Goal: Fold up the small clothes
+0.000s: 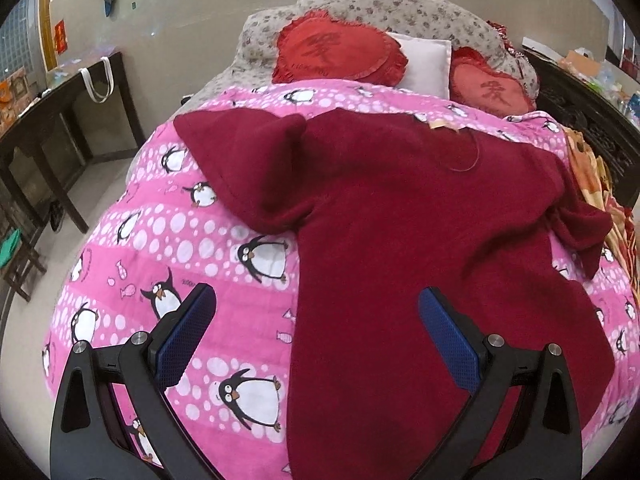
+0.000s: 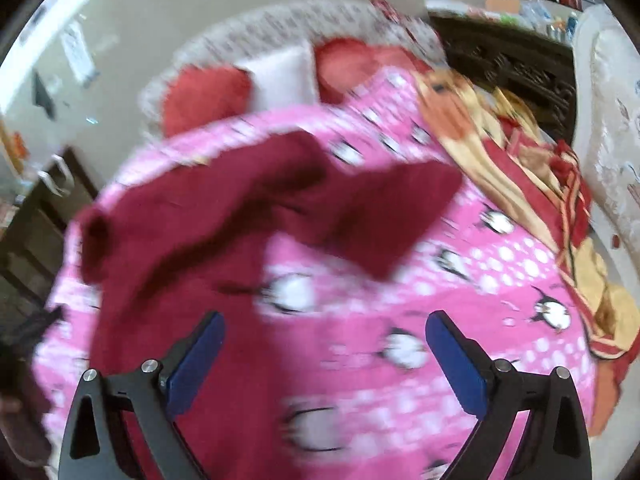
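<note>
1. Left wrist view: the left gripper (image 1: 317, 320) hangs over the bed with its blue-padded fingers (image 1: 186, 334) spread wide and nothing between them. A dark red sweater (image 1: 400, 216) lies spread on the pink penguin quilt (image 1: 168, 232), its body running toward the camera and passing under the right-hand finger. One sleeve lies out to the left, folded back at the shoulder; the other trails off to the right, rumpled near the quilt's edge. At the head of the bed sit two red heart cushions (image 1: 336, 50) with a white pillow (image 1: 426, 64) between them. A dark wooden bench (image 1: 60, 120) stands beside the bed on the left.

2. Right wrist view: this picture is blurred. The right gripper (image 2: 324, 350) has its fingers (image 2: 456, 364) spread apart, empty, above the quilt (image 2: 440, 280). The sweater (image 2: 224, 216) lies ahead and to the left, one sleeve stretched to the right across the quilt. A yellow and red blanket (image 2: 520, 152) is bunched along the quilt's right side.
</note>
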The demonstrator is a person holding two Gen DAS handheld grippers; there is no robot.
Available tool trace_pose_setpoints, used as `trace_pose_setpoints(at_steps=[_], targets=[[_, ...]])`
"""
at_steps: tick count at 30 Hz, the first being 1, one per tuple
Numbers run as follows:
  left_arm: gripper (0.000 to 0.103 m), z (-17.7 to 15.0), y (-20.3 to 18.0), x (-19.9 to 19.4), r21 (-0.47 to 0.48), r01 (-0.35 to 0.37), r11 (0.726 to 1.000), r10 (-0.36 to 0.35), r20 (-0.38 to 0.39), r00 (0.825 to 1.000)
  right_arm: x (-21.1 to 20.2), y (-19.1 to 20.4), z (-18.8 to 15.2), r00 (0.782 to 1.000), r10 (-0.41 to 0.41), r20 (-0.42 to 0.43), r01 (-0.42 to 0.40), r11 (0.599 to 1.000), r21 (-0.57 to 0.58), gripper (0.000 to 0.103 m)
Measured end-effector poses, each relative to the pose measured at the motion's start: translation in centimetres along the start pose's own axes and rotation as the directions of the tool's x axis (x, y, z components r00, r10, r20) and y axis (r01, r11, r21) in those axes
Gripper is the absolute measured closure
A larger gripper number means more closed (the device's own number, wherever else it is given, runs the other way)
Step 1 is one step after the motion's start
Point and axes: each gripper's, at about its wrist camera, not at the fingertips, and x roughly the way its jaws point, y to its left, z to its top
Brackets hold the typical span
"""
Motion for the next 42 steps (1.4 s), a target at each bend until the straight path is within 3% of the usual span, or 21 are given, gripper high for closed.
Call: trace_pose_setpoints(at_steps=[4, 8, 13, 25, 38, 42], targets=[[0.001, 0.1, -0.1, -0.6, -0.005, 0.021, 1.000, -0.021, -0.005, 1.000, -0.9, 5.8, -0.9, 0.998, 0.044, 0.037, -0.042, 0.997, -0.059, 0.000], [0.001, -0.1, -0.2, -0.9, -0.011, 0.029, 1.000, -0.029, -0.011, 1.000, 2.4, 9.7, -1.4, 0.993, 0.071, -0.090, -0.080, 0.991, -0.108, 0.000], [0.001, -0.5, -0.6, -1.4, 0.026, -0.001, 1.000, 0.001, 0.001, 1.000, 3.1, 12.2, -1.7, 0.988, 0.113, -0.108, -0.127, 0.982, -0.140, 0.000], [0.001, -0.1, 0.0, -3.0, -0.003, 0.005, 1.000, -0.005, 0.010, 1.000, 1.2, 15.3, -1.2, 0.982, 0.131, -0.134, -0.153, 0.973, -0.170, 0.000], [0.001, 0.0, 1.6, -3.8, -0.166, 0.007, 0.986, -0.005, 0.009, 1.000, -0.4, 17.0, 0.4, 0.980, 0.120, -0.158, -0.166, 0.932, -0.324, 0.000], [0.001, -0.1, 1.2, -3.6, -0.175, 0.003, 0.985, -0.003, -0.004, 1.000, -0.7, 17.2, 0.4, 0.983, 0.129, -0.133, -0.168, 0.920, -0.354, 0.000]])
